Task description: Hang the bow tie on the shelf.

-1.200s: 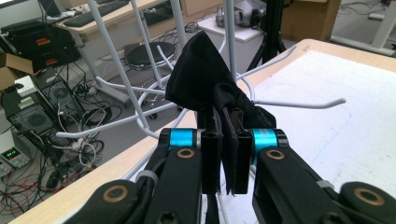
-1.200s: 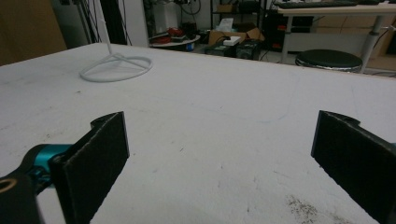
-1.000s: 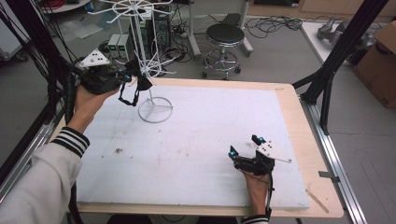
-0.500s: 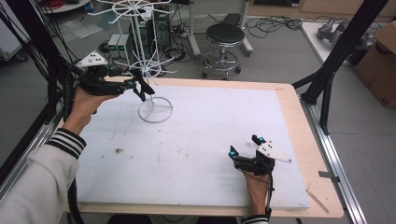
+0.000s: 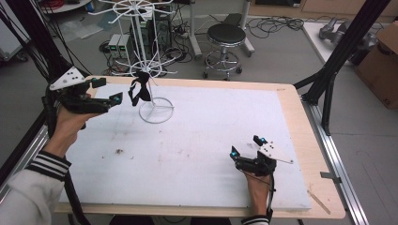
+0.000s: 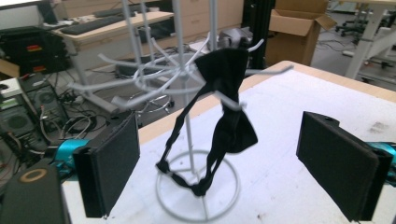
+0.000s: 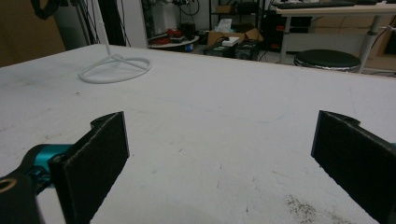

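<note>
Black cloth item [image 5: 139,92] hanging from white wire rack [image 5: 155,111], upper left of frame. Left hand-held gripper [image 5: 111,99] just beside it, jaws apart, empty. Right hand-held gripper [image 5: 248,151] lower right on worktop [image 5: 197,140], jaws apart. Risk: slipping off hook, or snagging and tipping light rack.

From the high view I see a wooden table [image 5: 300,122] with a white mat [image 5: 211,140] over most of its top. The mat carries a few dark specks [image 5: 119,151] near its left side. A thin wooden stick [image 5: 319,201] lies on the bare wood at the near right corner. Beyond the far edge a round black stool [image 5: 226,35] stands on the grey floor, with loose cables [image 5: 277,23] just to its right. Two pale computer boxes [image 5: 119,45] sit on the floor to its left. A cardboard box [image 5: 381,70] rests at the far right, behind a slanting black frame strut [image 5: 345,44].
</note>
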`<state>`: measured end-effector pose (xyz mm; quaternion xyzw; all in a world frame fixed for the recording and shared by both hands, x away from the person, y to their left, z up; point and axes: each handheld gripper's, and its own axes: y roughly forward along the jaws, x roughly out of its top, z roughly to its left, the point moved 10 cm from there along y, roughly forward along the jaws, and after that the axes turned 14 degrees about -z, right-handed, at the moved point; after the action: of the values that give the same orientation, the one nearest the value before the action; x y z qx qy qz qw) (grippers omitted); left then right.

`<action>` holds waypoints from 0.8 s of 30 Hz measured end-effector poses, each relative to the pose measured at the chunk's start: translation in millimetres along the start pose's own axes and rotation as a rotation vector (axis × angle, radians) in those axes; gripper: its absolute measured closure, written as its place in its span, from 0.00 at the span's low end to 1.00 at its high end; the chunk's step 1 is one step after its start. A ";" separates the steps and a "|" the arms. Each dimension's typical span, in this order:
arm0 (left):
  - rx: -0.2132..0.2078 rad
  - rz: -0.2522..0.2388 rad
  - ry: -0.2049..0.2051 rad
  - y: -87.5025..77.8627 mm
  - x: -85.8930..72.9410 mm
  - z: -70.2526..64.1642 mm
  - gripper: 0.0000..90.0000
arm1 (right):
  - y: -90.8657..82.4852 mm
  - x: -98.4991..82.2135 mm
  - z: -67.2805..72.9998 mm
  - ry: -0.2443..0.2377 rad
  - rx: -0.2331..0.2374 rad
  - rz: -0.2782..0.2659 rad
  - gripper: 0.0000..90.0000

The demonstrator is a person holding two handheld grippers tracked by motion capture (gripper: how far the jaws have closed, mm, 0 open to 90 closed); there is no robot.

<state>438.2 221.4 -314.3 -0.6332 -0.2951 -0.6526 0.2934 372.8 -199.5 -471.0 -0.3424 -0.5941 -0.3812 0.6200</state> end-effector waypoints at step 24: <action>0.056 -0.211 -0.013 -41.7 -104.3 -47.3 0.11 | -0.8 1.2 0.9 -0.006 0.006 -0.013 0.03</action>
<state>378.4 213.8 -420.3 -0.5945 -0.3802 -0.6671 0.2387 371.6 -199.2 -469.8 -0.3377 -0.5994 -0.3824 0.6169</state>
